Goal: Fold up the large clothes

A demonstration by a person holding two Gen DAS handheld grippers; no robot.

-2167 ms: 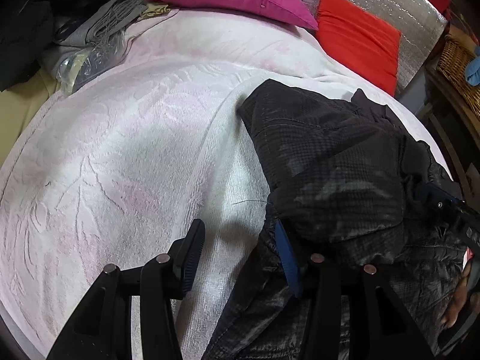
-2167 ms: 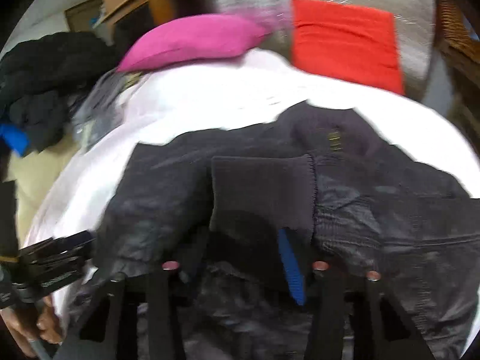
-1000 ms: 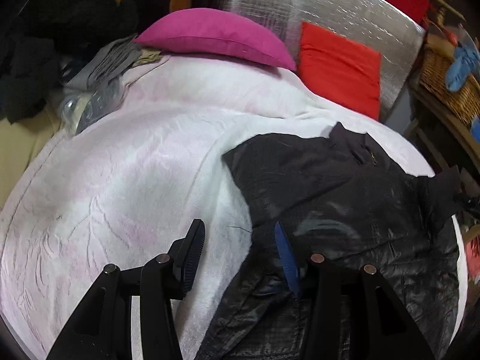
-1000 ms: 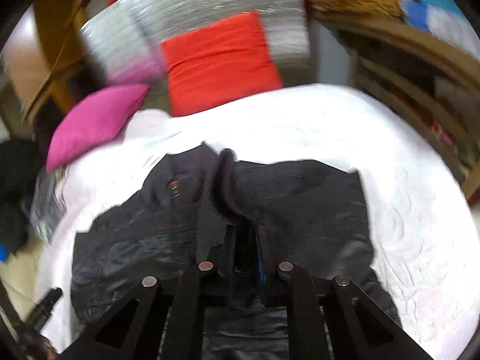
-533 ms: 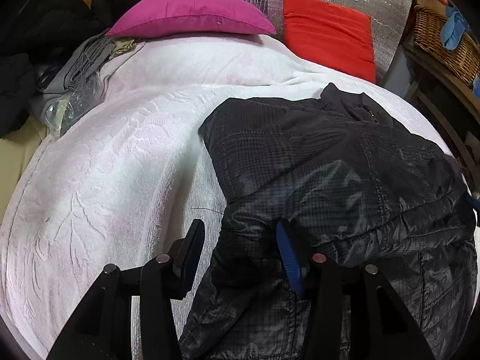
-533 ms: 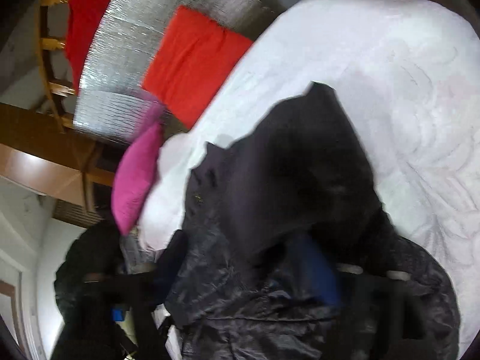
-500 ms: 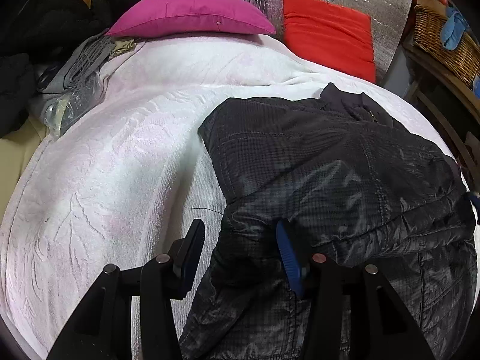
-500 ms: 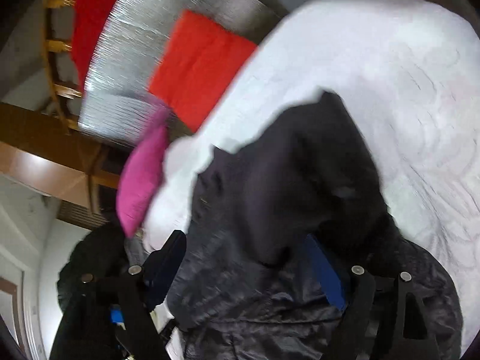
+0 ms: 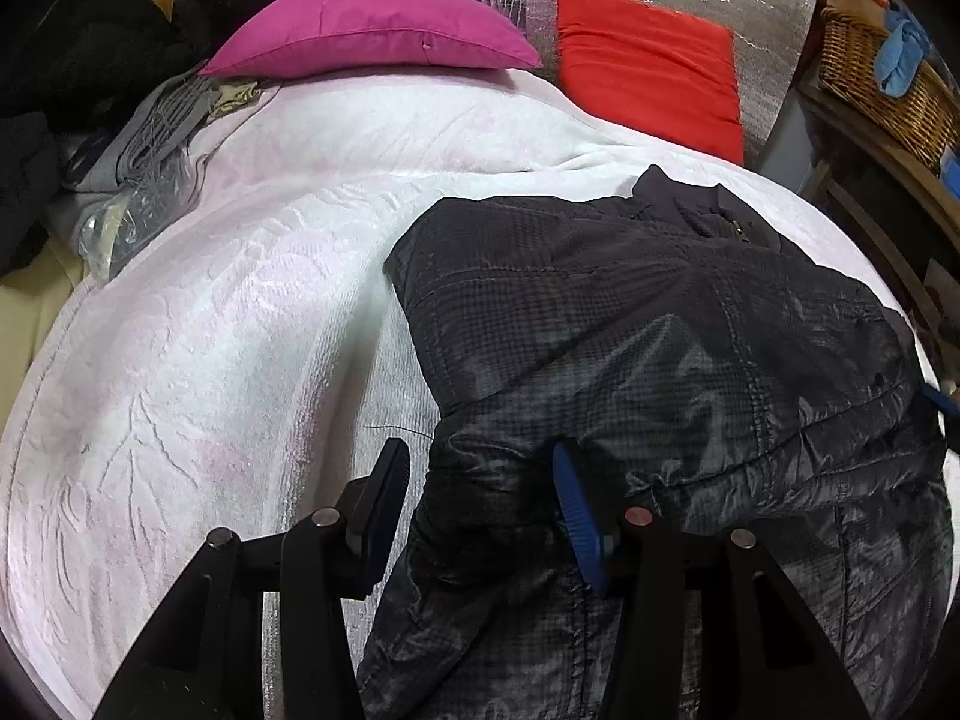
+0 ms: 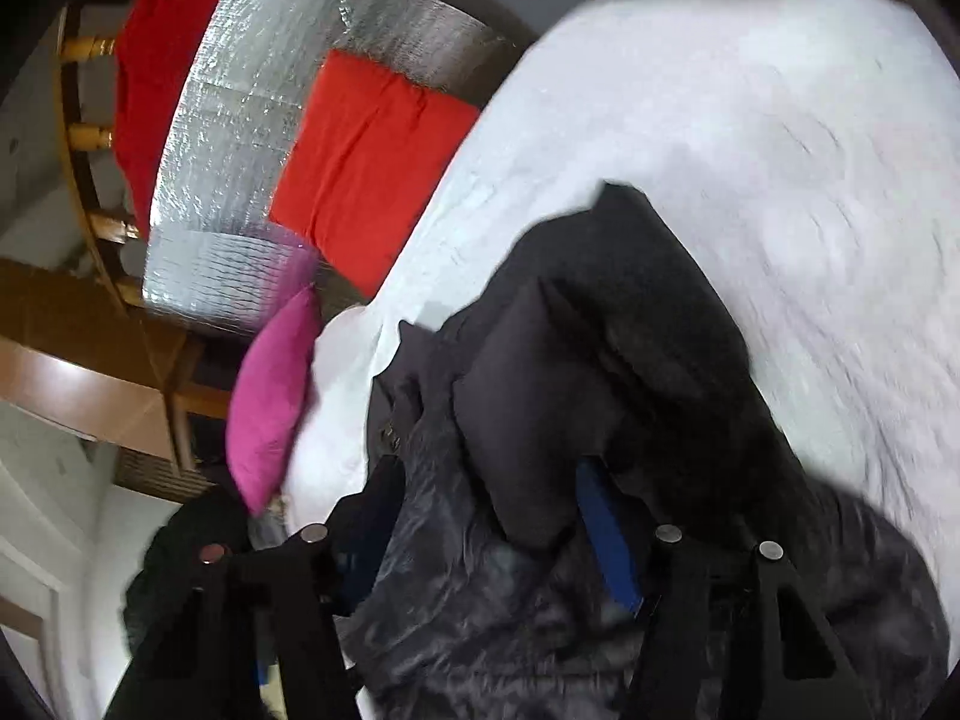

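Sleeve-folding on the black quilted jacket [image 9: 660,324]: our left gripper [image 9: 480,504] stands spread over its edge, our right gripper [image 10: 492,516] is closing around a loose fold, so next we tuck inward

Bedspread [image 9: 228,330] left free; jacket [image 9: 660,348] blocks rt, prob.

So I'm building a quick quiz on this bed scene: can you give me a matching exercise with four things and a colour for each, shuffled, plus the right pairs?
Things:
1. jacket
2. pillow by the headboard
3. square cushion
4. blanket

Colours:
A. red
B. white with faint pink
C. black
D. magenta

Pairs: 1-C, 2-D, 3-A, 4-B
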